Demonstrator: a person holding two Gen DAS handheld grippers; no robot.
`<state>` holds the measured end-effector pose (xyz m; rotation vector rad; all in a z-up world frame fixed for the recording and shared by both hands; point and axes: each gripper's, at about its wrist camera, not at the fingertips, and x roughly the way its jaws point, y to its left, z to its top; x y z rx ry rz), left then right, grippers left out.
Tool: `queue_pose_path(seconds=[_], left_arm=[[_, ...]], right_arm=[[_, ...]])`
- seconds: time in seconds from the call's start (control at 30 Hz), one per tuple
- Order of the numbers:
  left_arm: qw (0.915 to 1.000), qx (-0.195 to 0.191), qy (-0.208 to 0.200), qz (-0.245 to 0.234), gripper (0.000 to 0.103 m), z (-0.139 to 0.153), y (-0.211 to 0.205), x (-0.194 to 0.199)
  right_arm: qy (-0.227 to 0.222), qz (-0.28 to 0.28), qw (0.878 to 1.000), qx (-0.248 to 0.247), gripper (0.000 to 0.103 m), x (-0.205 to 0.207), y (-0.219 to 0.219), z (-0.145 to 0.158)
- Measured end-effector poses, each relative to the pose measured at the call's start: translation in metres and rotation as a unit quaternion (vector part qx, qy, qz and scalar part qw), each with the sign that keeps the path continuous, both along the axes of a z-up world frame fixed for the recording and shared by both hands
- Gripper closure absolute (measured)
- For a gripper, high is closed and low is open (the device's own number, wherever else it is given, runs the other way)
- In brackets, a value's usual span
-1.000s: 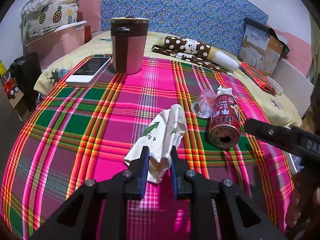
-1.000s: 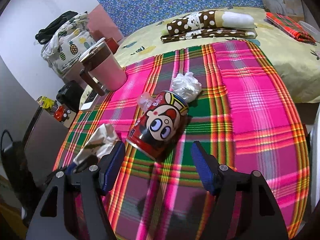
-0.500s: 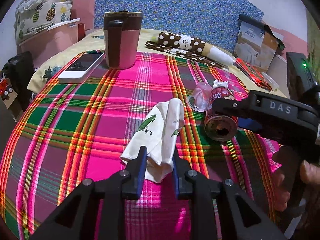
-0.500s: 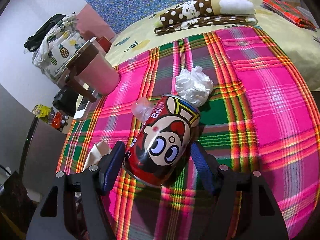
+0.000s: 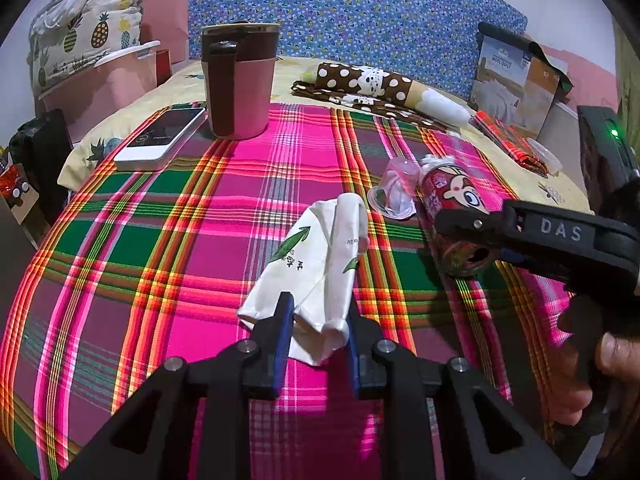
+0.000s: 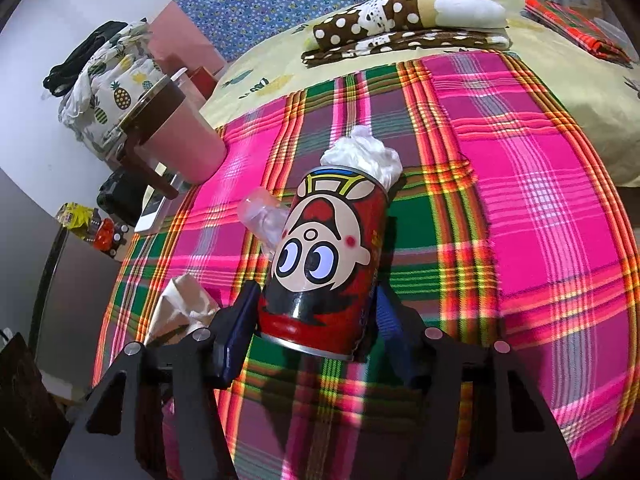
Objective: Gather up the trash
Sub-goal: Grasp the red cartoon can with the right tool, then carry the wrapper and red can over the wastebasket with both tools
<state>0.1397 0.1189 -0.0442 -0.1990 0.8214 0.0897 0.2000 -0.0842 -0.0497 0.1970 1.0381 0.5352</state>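
So the key thing here is how the red drink can [image 6: 326, 268] sits relative to the right tongs [image 6: 310, 330]: it's lying on its side on the plaid tabletop [image 6: 520, 240], long axis running pretty much straight away from the tongs, opened end toward them and the base pointing off at the crumpled white tissue [image 6: 364, 156] just behind it. The blue pads straddle the near end of the can, one on each flank, so they look closed down to about can width; I can't tell for sure whether they're truly squeezing it or just touching. The right side is clearly the one on the can. Over on the left, the left tongs [image 5: 316, 330] are narrow and pinching the near end of a white paper wrapper [image 5: 316, 264] with green printing, which stretches away from them and leans a bit to the right. A clear plastic cup [image 5: 394, 194] lies on its side touching the can's left flank, so I'd guess lifting the can straight up might nudge it. The pink mug [image 5: 238, 80] and the phone [image 5: 160, 138] sit well apart at the far side.
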Motion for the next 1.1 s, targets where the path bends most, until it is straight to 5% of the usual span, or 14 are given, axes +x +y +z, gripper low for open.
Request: queue_pose_path(seconds=[0.67, 1.1], left_arm=[[0.999, -0.024, -0.001, -0.037, 0.082, 0.004, -0.039, -0.026], [0.9946, -0.027, -0.004, -0.1, 0.082, 0.02, -0.105, -0.029]], right_arm=[[-0.027, 0.018, 0.999, -0.04, 0.044, -0.045, -0.041, 0.005], [-0.053, -0.018, 0.997, -0.047, 0.044, -0.068, -0.094, 0.019]])
